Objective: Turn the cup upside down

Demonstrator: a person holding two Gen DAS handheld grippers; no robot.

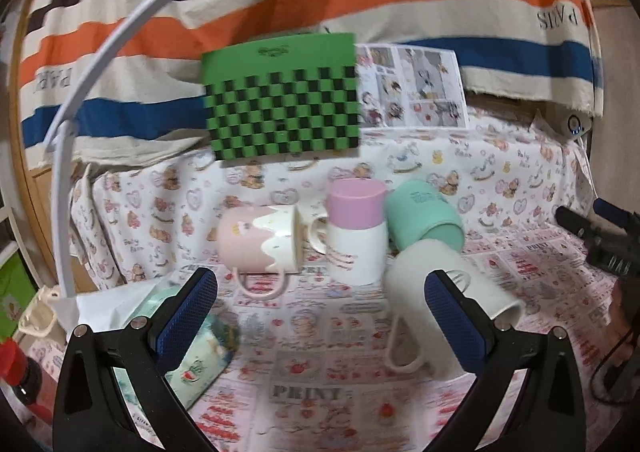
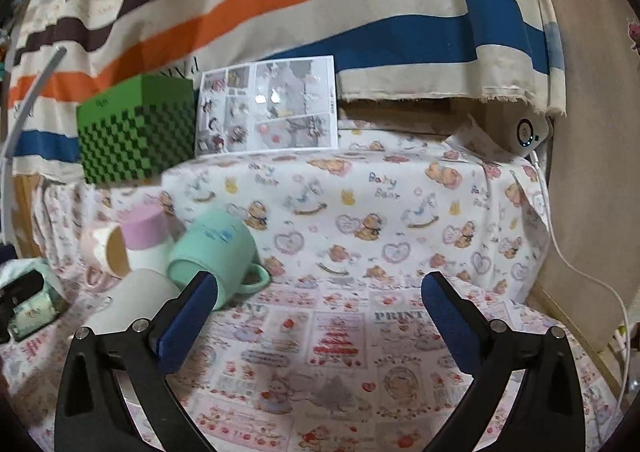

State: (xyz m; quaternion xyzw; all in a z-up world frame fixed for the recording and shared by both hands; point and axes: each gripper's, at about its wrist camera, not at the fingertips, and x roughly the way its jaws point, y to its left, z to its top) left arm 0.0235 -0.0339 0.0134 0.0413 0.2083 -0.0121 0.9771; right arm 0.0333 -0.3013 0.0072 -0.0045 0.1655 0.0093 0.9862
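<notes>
Several cups sit on the printed cloth. A white mug (image 1: 444,292) lies on its side, handle toward me, just behind my left gripper's right finger; it also shows in the right wrist view (image 2: 128,304). A mint-green mug (image 1: 424,218) (image 2: 212,252) lies tipped behind it. A pink-and-white cup (image 1: 356,232) (image 2: 144,240) stands base up. A pink mug with a cream drip pattern (image 1: 260,240) (image 2: 108,252) lies on its side. My left gripper (image 1: 320,312) is open and empty in front of them. My right gripper (image 2: 318,312) is open and empty, to the right of the cups.
A green checkered box (image 1: 280,100) (image 2: 136,132) and a picture sheet (image 1: 412,88) (image 2: 268,108) stand at the back against striped fabric. A patterned packet (image 1: 196,356) lies front left, by a red-capped bottle (image 1: 16,372). A white device (image 2: 528,134) with a cable sits back right.
</notes>
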